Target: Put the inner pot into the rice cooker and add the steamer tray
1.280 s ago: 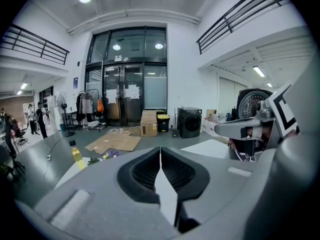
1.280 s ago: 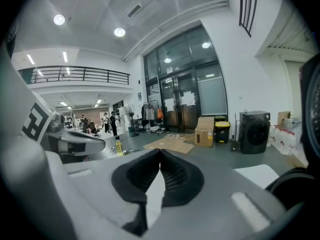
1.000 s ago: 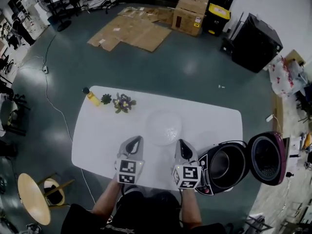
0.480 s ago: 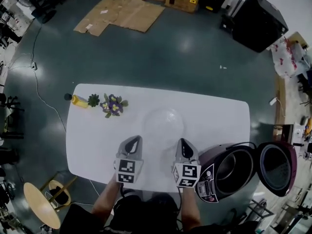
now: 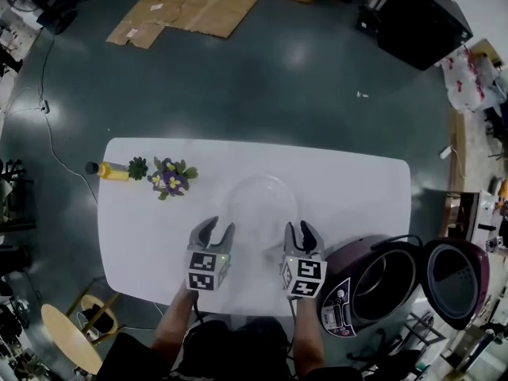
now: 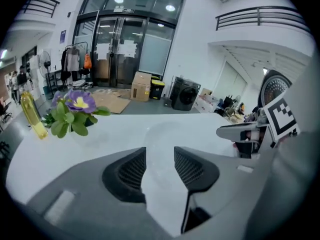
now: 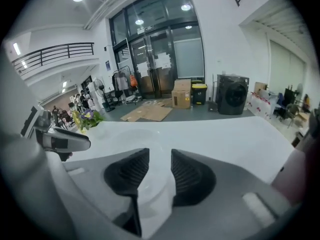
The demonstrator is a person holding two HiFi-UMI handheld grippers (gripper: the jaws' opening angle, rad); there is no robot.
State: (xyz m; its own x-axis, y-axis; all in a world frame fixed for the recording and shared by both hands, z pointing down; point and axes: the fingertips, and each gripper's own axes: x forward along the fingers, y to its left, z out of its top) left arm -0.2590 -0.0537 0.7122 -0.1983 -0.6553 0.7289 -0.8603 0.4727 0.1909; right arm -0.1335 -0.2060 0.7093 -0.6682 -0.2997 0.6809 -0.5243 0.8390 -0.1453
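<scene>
Head view showed the left claw (image 5: 213, 228) and the right claw (image 5: 302, 230) just sprung apart, nothing between either pair of jaws — poised at either side of the pale round translucent steamer tray (image 5: 262, 203) on the white table (image 5: 357, 197), probably to lift it by its rim. Beside them the maroon rice cooker (image 5: 343, 296) stood lid-open, seemingly ready for it.

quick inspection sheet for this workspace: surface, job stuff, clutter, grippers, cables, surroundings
surface: white table, rounded corners
job's things: rice cooker at the table's near right corner, lid open; translucent steamer tray mid-table
clutter: yellow bottle, small green plant, purple flowers at the far left
grippers: left gripper and right gripper, jaws have just been opening, now apart, nothing between them
cables: one cable on the floor left of the table
surroundings: flattened cardboard, wooden stool
</scene>
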